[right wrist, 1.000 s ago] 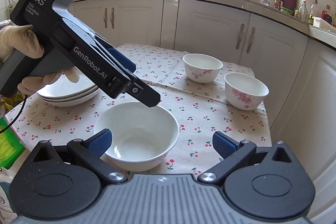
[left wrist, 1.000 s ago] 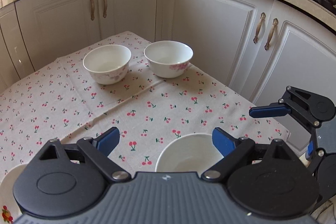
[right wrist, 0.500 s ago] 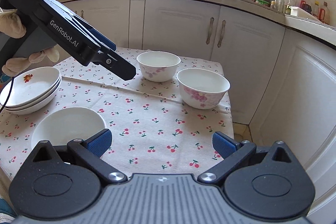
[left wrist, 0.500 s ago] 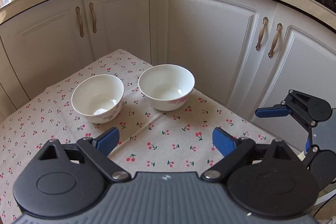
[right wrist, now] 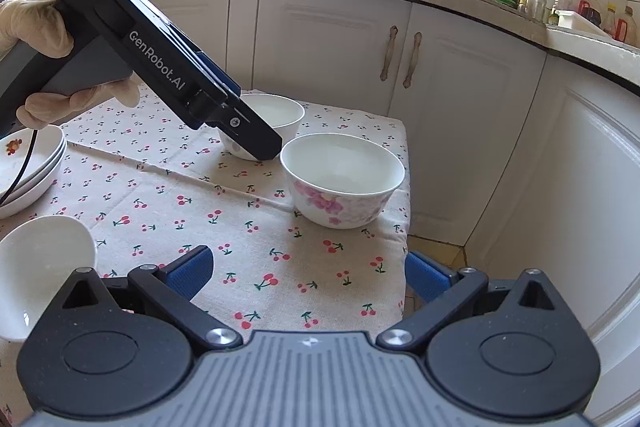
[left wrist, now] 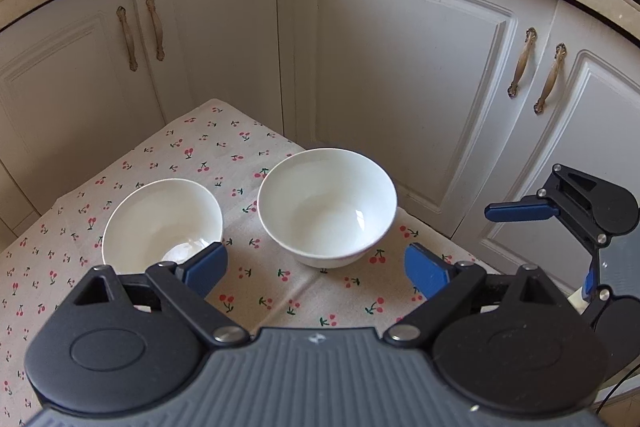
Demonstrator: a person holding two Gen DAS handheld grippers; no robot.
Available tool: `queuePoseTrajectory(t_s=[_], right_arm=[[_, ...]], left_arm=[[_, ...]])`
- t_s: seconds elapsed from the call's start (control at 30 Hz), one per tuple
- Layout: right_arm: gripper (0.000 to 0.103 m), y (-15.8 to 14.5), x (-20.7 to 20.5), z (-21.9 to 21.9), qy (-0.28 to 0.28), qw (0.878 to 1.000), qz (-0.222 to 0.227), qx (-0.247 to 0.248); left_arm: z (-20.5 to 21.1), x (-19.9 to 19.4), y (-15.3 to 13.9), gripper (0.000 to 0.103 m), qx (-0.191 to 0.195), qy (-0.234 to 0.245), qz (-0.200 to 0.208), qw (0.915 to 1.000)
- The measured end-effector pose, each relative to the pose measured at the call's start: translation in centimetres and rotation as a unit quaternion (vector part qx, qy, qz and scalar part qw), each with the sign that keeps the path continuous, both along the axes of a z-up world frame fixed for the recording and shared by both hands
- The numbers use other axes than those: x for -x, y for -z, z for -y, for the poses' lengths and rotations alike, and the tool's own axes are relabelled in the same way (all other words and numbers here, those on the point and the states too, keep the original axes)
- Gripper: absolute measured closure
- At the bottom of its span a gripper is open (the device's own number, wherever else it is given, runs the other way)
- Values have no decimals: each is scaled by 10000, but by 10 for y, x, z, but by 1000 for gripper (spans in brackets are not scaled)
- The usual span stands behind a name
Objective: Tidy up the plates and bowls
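I hold my left gripper [left wrist: 316, 267] with its jaws wide apart and nothing between them, low over the cherry tablecloth [left wrist: 280, 291] and just in front of the two flowered bowls. The right bowl [left wrist: 327, 205] stands near the far right corner of the table, close to the edge; the left bowl [left wrist: 162, 225] stands just beside it, not touching. My right gripper [right wrist: 306, 273] is also wide and empty, above the near right part of the cloth. I think the step now is to take one flowered bowl and nest it with the other. To do it well, I should put one finger inside the rim and one outside, on the near wall, then close gently and lift straight, because glazed porcelain may slip. The shallow white bowl [right wrist: 38, 271] and the stack of plates [right wrist: 28, 171] wait on the left side.
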State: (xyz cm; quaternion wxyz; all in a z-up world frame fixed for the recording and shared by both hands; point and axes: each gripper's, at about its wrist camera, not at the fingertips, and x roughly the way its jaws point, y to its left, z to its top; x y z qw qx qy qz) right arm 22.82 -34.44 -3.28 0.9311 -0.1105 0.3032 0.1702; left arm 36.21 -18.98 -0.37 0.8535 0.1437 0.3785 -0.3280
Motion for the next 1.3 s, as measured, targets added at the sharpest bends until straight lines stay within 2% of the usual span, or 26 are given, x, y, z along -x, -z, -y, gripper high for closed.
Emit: queuePoseTrajectory(t_s=[0.43,0.83,1.1,1.3], right_arm=[[0,15,-56,11,-20,10000,56,-72],[0,29,-84,6,-187,9997,141,79],[10,31,-93,6,-228,9997,117,-43],[12,27,-95,6,-276,9995,145,-113]], left_arm=[[29,-43,22,8,-67,188,-174,9996],[47,-65,45,9,-91,284,-293,9991],[46,-72,54,11,-73,261,-379,9989],[45,-75,56,14,-36,286,-460,9985]])
